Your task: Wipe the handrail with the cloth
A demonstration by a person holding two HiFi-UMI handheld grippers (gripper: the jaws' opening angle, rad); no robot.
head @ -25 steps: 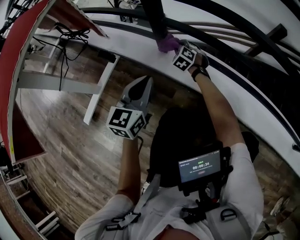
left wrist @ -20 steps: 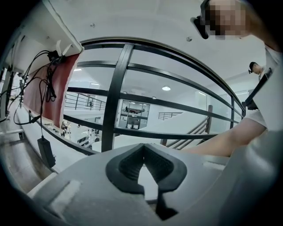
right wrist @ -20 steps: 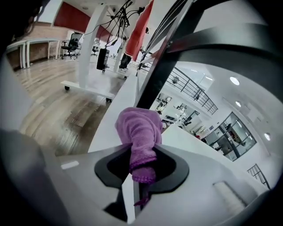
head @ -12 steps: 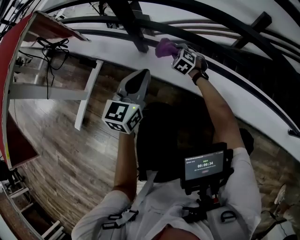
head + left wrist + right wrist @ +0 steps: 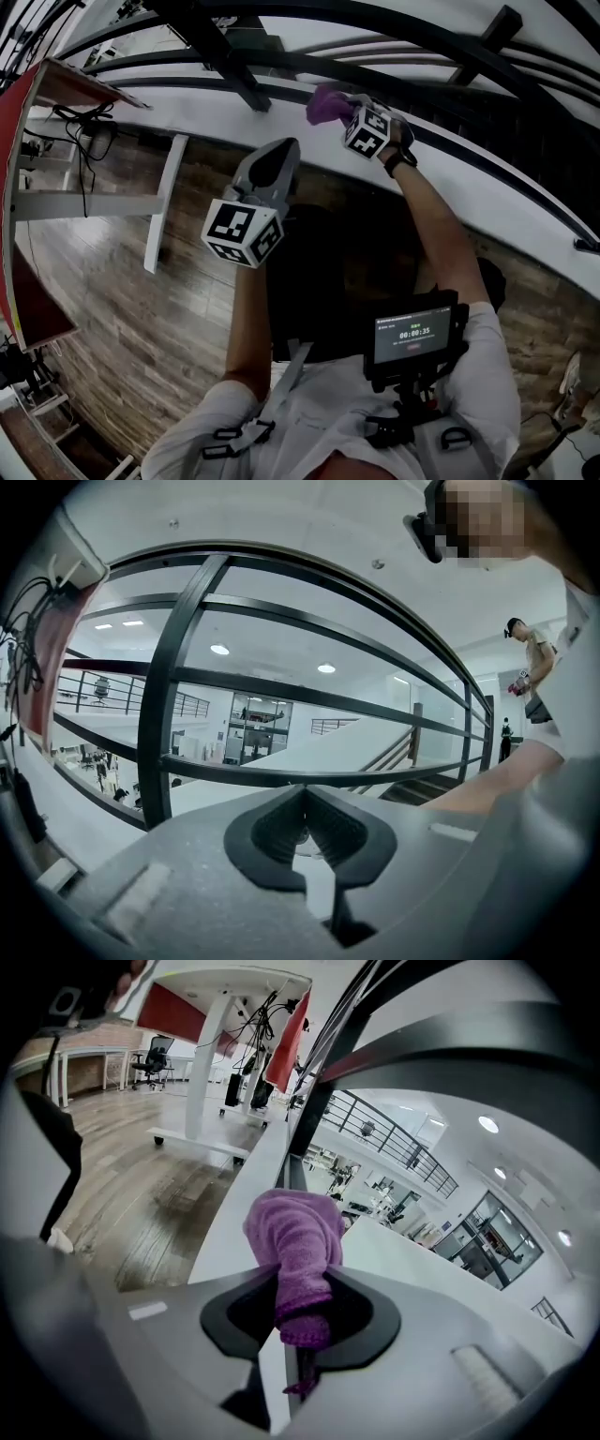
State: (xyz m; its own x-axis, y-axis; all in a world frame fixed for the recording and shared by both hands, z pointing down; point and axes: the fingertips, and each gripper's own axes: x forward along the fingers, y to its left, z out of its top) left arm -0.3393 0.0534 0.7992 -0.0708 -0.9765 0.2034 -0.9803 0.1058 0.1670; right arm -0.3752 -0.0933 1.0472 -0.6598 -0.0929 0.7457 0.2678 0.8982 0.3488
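The right hand-held gripper [image 5: 345,108], clamped on the purple cloth [image 5: 324,99], sits close under the handrail [image 5: 487,1054] and over the white ledge [image 5: 206,112]. To its left along the ledge, a black upright post [image 5: 220,56] blocks the run. The short stretch of ledge between post and cloth is bare. To its right, ledge and rail run on clear toward the next post [image 5: 487,37]. The left hand-held gripper [image 5: 286,148], jaws together, hangs over open wooden floor [image 5: 112,300], short of the ledge. A lower bar [image 5: 281,775] crosses straight ahead of it, with open gaps between the bars above. A white bench leg [image 5: 161,202] stands off to the left, below the ledge.
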